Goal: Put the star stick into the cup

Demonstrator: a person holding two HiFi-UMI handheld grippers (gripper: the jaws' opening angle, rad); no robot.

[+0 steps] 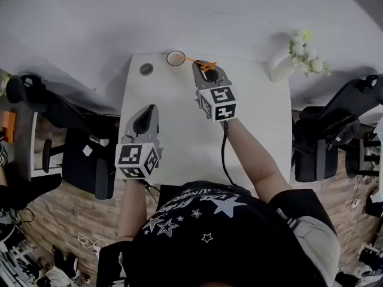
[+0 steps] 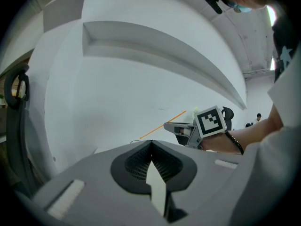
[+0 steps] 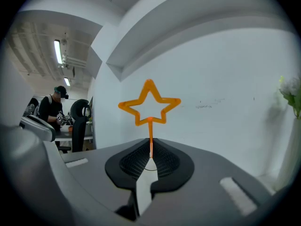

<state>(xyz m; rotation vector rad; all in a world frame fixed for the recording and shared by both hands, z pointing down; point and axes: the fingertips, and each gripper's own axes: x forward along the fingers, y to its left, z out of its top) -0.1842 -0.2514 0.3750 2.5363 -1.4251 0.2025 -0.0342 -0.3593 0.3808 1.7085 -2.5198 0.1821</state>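
The star stick (image 1: 206, 66) is thin and orange with a hollow star at one end. My right gripper (image 1: 205, 72) is shut on its shaft near the table's far edge. In the right gripper view the star (image 3: 150, 121) stands upright just above the closed jaw tips (image 3: 150, 157). The stick's lower end slants toward the clear cup (image 1: 175, 58), a glass rim at the far edge of the table. In the left gripper view the stick (image 2: 162, 125) runs as a slanted line beside the right gripper (image 2: 181, 128). My left gripper (image 1: 146, 119) hangs over the table's left side, shut and empty (image 2: 150, 147).
A small round grey disc (image 1: 146, 69) lies left of the cup. A vase of white flowers (image 1: 302, 51) stands at the table's far right corner. Dark office chairs flank the white table (image 1: 179, 136) at the left (image 1: 36, 94) and right (image 1: 341, 124). A white wall rises behind it.
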